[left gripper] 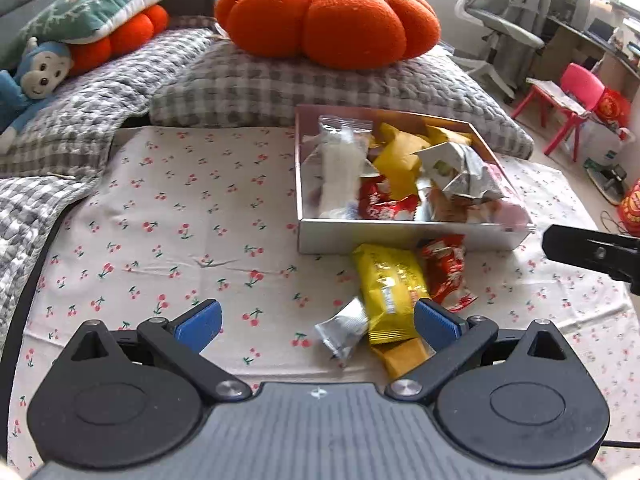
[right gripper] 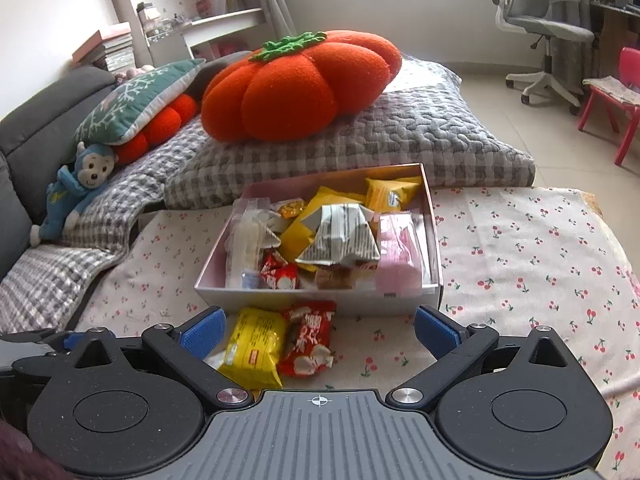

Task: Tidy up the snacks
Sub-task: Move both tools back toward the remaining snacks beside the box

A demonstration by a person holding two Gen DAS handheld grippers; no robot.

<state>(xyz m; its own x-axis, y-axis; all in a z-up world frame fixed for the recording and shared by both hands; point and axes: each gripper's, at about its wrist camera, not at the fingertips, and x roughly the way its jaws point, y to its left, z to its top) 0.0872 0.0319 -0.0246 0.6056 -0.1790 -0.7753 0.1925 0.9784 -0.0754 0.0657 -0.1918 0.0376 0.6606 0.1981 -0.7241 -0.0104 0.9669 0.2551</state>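
A shallow white box on the cherry-print cloth holds several wrapped snacks. In front of its near wall lie a yellow packet, a red packet, a small silver packet and an orange-brown packet. My left gripper is open just short of these loose packets, its right pad beside the yellow one. My right gripper is open too; the yellow and red packets lie between its fingers, untouched. The right gripper's black tip shows at the left view's right edge.
The cherry-print cloth covers the table. Behind the box are a grey checked cushion, an orange pumpkin pillow and a blue plush monkey. A red child's chair and an office chair stand on the floor to the right.
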